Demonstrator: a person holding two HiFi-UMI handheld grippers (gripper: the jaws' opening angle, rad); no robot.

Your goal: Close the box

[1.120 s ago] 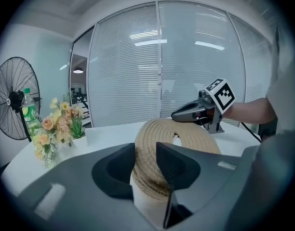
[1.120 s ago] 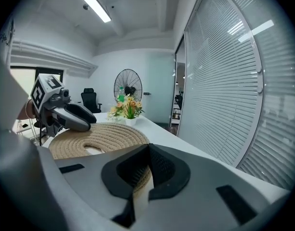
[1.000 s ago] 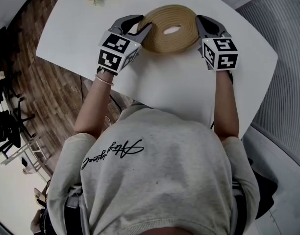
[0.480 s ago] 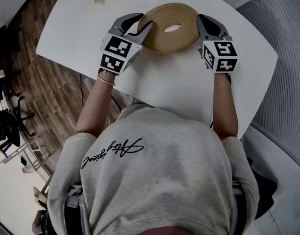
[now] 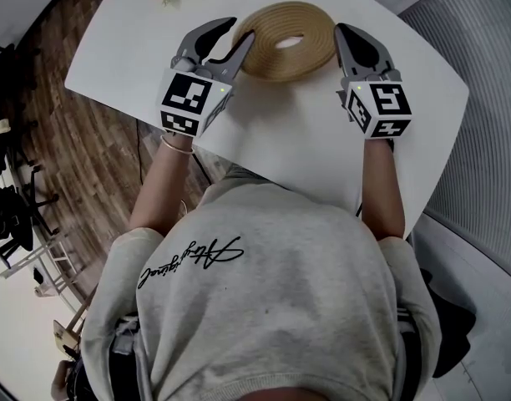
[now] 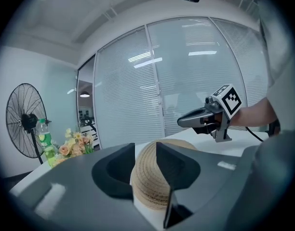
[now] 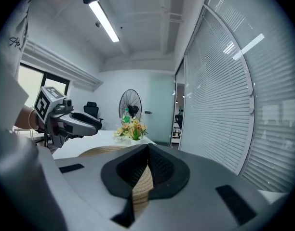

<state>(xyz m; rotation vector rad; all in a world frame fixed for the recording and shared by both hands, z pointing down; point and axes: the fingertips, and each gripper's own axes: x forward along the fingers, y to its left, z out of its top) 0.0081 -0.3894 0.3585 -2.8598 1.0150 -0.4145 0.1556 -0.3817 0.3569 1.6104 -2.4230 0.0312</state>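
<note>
One left claw [image 5: 242, 29], one right claw [image 5: 340, 30], one woven lid [image 5: 272, 62] between.

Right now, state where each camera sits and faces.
Head view: above the person, facing steeply down at the white table; torso, forearms, left gripper and right gripper holding the coiled rope ring.
Left gripper view: on that gripper, along its jaws toward the right gripper.
Right gripper view: likewise, toward the left gripper.
Shared: fan and flowers in both gripper views.
</note>
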